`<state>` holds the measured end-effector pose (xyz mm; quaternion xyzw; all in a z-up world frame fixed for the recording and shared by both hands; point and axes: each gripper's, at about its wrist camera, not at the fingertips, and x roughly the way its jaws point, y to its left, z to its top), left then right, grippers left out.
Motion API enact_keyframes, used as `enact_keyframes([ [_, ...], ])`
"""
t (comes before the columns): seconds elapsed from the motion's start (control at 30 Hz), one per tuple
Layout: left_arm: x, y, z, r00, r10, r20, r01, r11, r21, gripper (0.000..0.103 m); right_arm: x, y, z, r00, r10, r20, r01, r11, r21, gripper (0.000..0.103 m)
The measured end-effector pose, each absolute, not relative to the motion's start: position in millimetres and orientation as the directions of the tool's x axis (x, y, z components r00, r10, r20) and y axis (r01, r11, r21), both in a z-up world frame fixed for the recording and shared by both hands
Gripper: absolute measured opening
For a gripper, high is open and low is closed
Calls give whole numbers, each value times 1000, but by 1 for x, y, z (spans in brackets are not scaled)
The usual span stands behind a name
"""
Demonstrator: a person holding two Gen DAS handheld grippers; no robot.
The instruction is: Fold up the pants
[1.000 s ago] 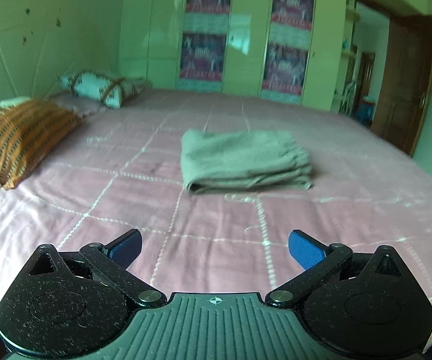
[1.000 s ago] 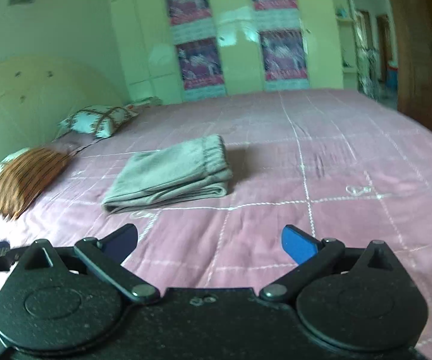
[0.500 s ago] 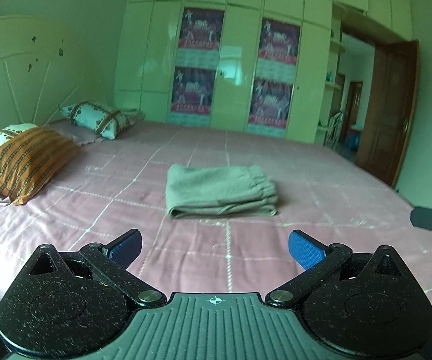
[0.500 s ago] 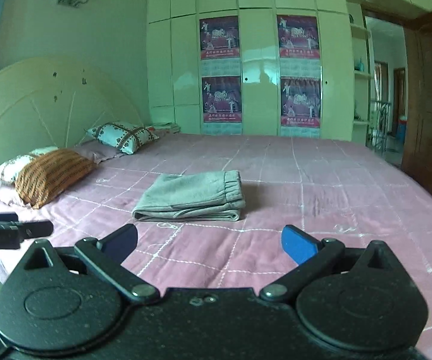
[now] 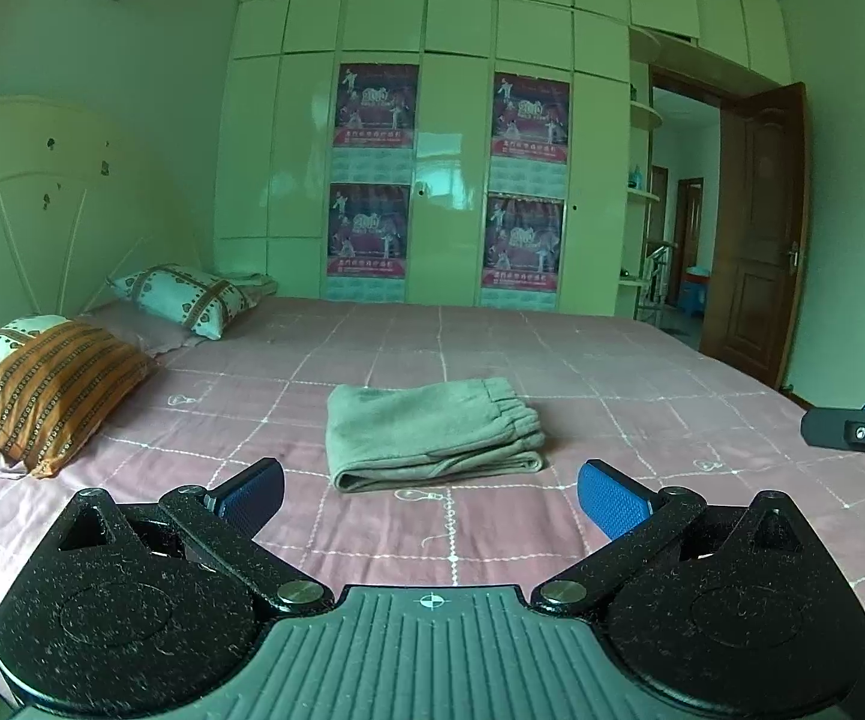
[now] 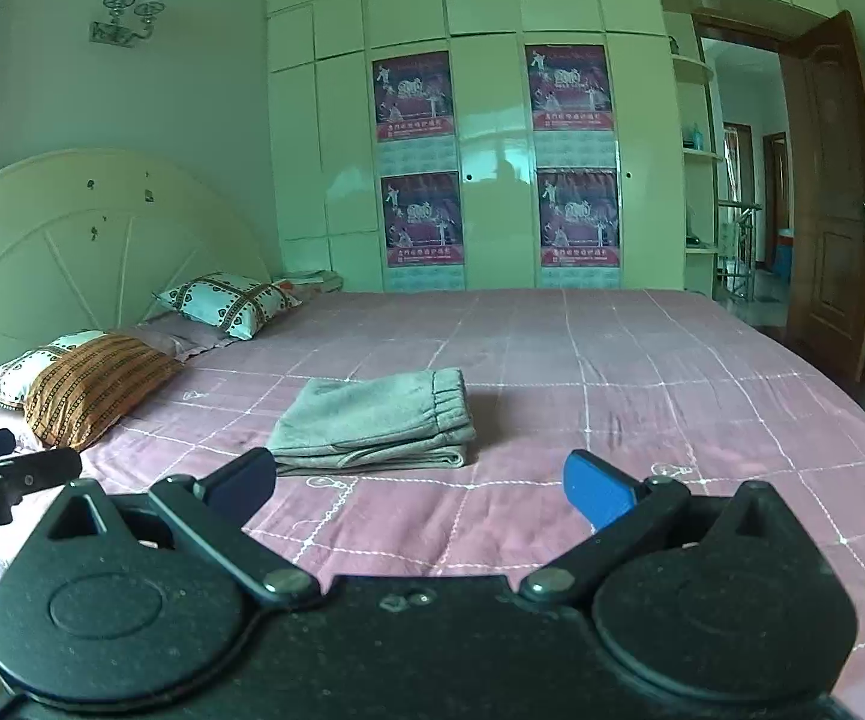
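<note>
Left gripper [image 5: 429,498]: jaws spread wide, nothing between the blue pads [image 5: 609,504], held above the near edge of the bed [image 5: 702,372] and clear of the fabric. Right gripper [image 6: 417,486]: likewise spread wide and empty, also above the near part of the bed. Each gripper shows at the margin of the other's view, so the two are side by side and apart.

Pants [image 5: 432,435]: grey, folded into a compact rectangular stack, lying flat on the pink checked bedspread [image 6: 642,372] near the middle of the bed. The elastic waistband [image 6: 450,399] faces the right side of the stack; the folded edges face the grippers. Neither gripper touches the pants; both are well apart from them.

Surroundings: an orange striped pillow [image 5: 54,396] lies at the left by the cream headboard [image 6: 72,264], overlapping a white patterned pillow beneath it. A second white patterned pillow [image 6: 225,303] lies further back. A pale wardrobe [image 5: 456,138] stands behind the bed, carrying four posters [image 5: 375,105] on its doors. A brown door [image 6: 831,198] stands open at the right. A wall lamp [image 6: 126,12] is mounted above the headboard.
</note>
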<state>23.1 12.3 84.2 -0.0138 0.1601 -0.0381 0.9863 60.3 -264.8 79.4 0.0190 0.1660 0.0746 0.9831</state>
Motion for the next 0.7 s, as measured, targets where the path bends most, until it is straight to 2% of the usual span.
enact_keyframes([
  [0.7, 23, 12, 86, 946, -77, -316, 64, 997, -51, 103, 56, -262, 80, 935, 159, -317, -147, 987, 63, 97],
])
